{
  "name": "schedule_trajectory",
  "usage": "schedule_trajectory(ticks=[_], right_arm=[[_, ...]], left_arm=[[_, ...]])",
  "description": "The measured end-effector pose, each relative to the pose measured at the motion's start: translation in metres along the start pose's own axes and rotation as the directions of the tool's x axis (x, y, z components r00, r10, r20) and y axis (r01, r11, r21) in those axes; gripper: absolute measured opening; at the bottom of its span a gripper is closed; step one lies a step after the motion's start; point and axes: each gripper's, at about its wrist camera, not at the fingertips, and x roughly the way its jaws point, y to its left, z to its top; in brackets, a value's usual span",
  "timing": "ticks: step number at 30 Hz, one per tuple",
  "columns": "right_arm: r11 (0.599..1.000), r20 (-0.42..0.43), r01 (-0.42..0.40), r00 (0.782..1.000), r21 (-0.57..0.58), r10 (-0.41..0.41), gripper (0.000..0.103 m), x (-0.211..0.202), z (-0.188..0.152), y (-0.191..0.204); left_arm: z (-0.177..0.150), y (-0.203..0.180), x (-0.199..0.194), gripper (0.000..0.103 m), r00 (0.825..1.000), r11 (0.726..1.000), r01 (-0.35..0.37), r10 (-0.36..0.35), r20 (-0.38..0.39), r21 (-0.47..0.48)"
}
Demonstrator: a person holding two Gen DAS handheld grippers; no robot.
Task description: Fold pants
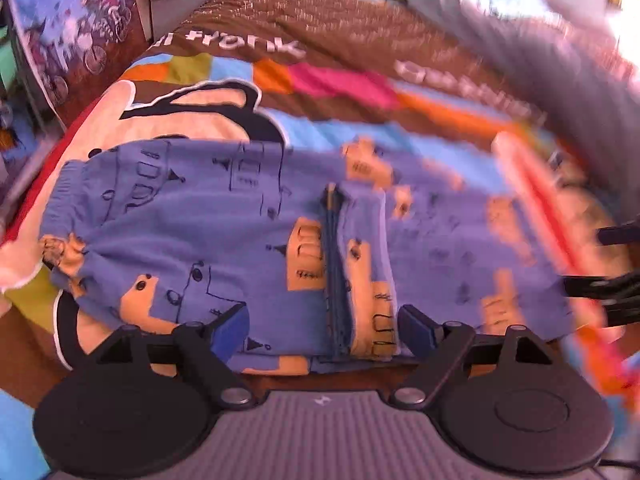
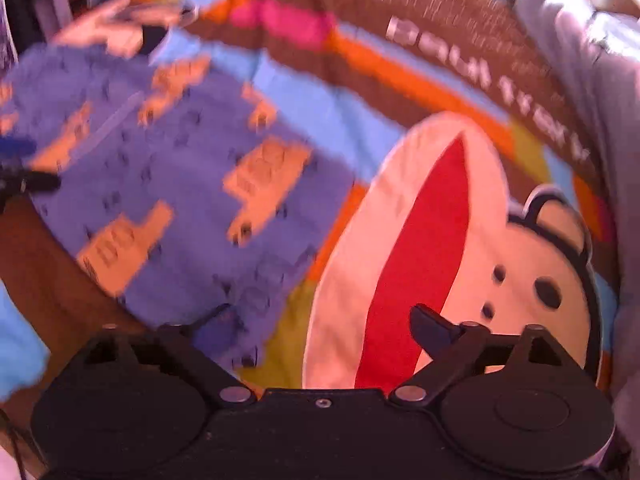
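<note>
Pants [image 1: 224, 240] lie folded lengthwise across the bed [image 1: 340, 40], near its front edge. Your left hand-held gripper [image 1: 320, 330] and right hand-held gripper [image 2: 316, 326] both stand spread, pinching nothing. You seem between folds; next, pinch one end and carry it over.

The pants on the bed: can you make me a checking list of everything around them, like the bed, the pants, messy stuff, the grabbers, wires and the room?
Surface: bedspread, brown with bright blocks, white lettering and a big cartoon face.
Job's things: blue pants with orange truck prints, lying flat, one part doubled over at a fold.
Clutter: grey cloth bunched at the bed's far edge.
Grippers: left gripper open over the pants' near edge; right gripper open, holding nothing, one finger over the pants' corner.
Cables: nothing seen.
Surroundings: picture panel beside the bed; the rest is blurred.
</note>
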Motion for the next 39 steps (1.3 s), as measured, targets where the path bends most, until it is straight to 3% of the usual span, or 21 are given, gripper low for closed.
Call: schedule_trajectory(ticks=[2,6,10,11,13,14,16,20,24,28,30,32,33,35,37,39], right_arm=[[1.000,0.103,-0.007,0.995,-0.011,0.008,0.094,-0.011,0.008,0.011],[0.994,0.256,-0.098,0.961,-0.056,0.109,0.096,-0.011,0.048,0.045],[0.967,0.298,-0.231,0.920,-0.112,0.254,0.096,0.011,0.076,0.080],[0.959,0.280,-0.243,0.920,-0.145,0.275,0.096,0.019,0.081,0.092],[0.961,0.240,-0.135,0.951,-0.240,0.194,0.096,0.039,0.082,0.122],[0.958,0.243,-0.100,0.955,-0.270,0.168,0.096,0.043,0.080,0.133],[0.957,0.274,-0.112,0.943,-0.268,0.187,0.095,0.038,0.078,0.135],[0.955,0.346,-0.144,0.909,-0.260,0.232,0.098,0.010,0.071,0.132],[0.962,0.330,-0.141,0.919,-0.232,0.214,0.098,0.007,0.066,0.134],[0.963,0.293,-0.135,0.935,-0.232,0.202,0.098,0.020,0.061,0.135],[0.964,0.276,-0.150,0.938,-0.220,0.209,0.098,0.025,0.061,0.134],[0.965,0.268,-0.162,0.939,-0.207,0.216,0.099,0.028,0.062,0.133],[0.965,0.267,-0.163,0.939,-0.205,0.216,0.099,0.029,0.062,0.133],[0.965,0.268,-0.158,0.940,-0.210,0.212,0.100,0.030,0.062,0.134],[0.966,0.271,-0.150,0.941,-0.211,0.205,0.102,0.030,0.061,0.134],[0.967,0.272,-0.146,0.941,-0.209,0.201,0.102,0.030,0.059,0.134]], left_arm=[[-0.003,0.018,-0.020,0.088,0.996,0.997,0.040,-0.034,0.087,-0.067],[-0.011,0.057,-0.039,0.089,0.991,0.980,-0.058,0.080,0.112,-0.192],[-0.037,0.094,-0.055,0.089,0.982,0.941,-0.064,0.118,0.144,-0.332],[-0.042,0.102,-0.056,0.089,0.979,0.930,-0.066,0.130,0.154,-0.361],[-0.049,0.121,-0.054,0.085,0.961,0.889,-0.086,0.193,0.197,-0.450],[-0.052,0.130,-0.054,0.080,0.954,0.867,-0.072,0.204,0.219,-0.494],[-0.055,0.146,-0.054,0.080,0.939,0.835,0.027,0.167,0.300,-0.549],[-0.051,0.158,-0.045,0.079,0.924,0.821,0.121,0.112,0.365,-0.557],[-0.054,0.158,-0.031,0.085,0.928,0.815,0.217,-0.002,0.372,-0.538],[-0.063,0.146,-0.029,0.090,0.913,0.846,0.258,-0.055,0.404,-0.467],[-0.065,0.144,-0.032,0.090,0.889,0.841,0.330,-0.123,0.442,-0.429],[-0.067,0.139,-0.037,0.092,0.869,0.841,0.352,-0.130,0.478,-0.411],[-0.066,0.137,-0.038,0.093,0.867,0.849,0.339,-0.115,0.485,-0.406],[-0.062,0.135,-0.034,0.096,0.884,0.854,0.307,-0.091,0.459,-0.420],[-0.060,0.139,-0.029,0.097,0.907,0.836,0.287,-0.079,0.413,-0.469],[-0.062,0.144,-0.028,0.097,0.909,0.817,0.296,-0.082,0.409,-0.494]])
